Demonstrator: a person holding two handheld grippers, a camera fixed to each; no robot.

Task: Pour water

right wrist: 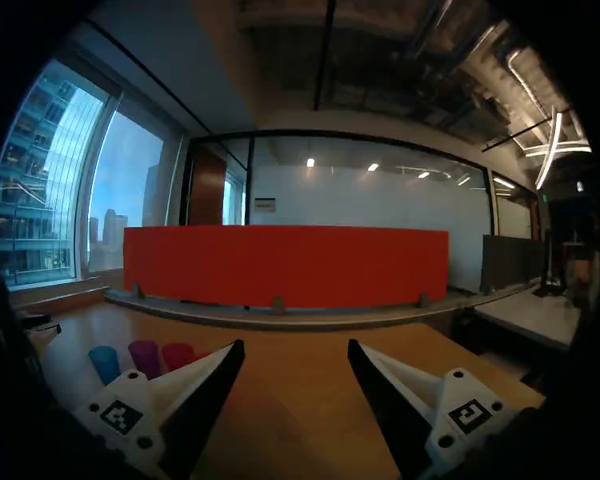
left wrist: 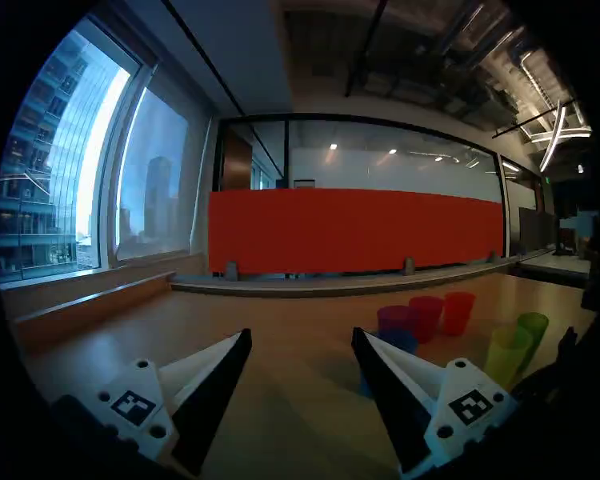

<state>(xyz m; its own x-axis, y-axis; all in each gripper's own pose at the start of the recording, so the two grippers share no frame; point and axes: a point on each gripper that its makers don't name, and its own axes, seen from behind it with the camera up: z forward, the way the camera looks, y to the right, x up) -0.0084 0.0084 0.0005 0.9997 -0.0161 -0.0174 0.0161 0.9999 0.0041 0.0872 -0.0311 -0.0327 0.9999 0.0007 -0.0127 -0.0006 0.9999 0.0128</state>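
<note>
Operator: Cups, six by my count, on the bench (left wrist: pixel 300 392), ahead and to the right of the left claw (left wrist: pixel 300 336). Purple cup (left wrist: pixel 394 317), red cup (left wrist: pixel 426 310) and orange cup (left wrist: pixel 458 308) in a row. Blue cup (left wrist: pixel 402 342) half behind my finger. Yellow cup (left wrist: pixel 506 352) and green cup (left wrist: pixel 534 325) farther right. Left claw: fingers apart, holding nothing.

Spotter: Right claw?

Operator: Right claw (right wrist: pixel 296 346): fingers apart, empty. From there the blue, purple and red cups sit low on my left. Water: I cannot tell which cup holds any.

Spotter: Method?

Operator: My judgement: find the filled cup first and close on its middle. Keep it upright, bring its rim over the receiving cup and tip slowly. Cups stand close together, so a wide finger could knock a neighbour.
</note>
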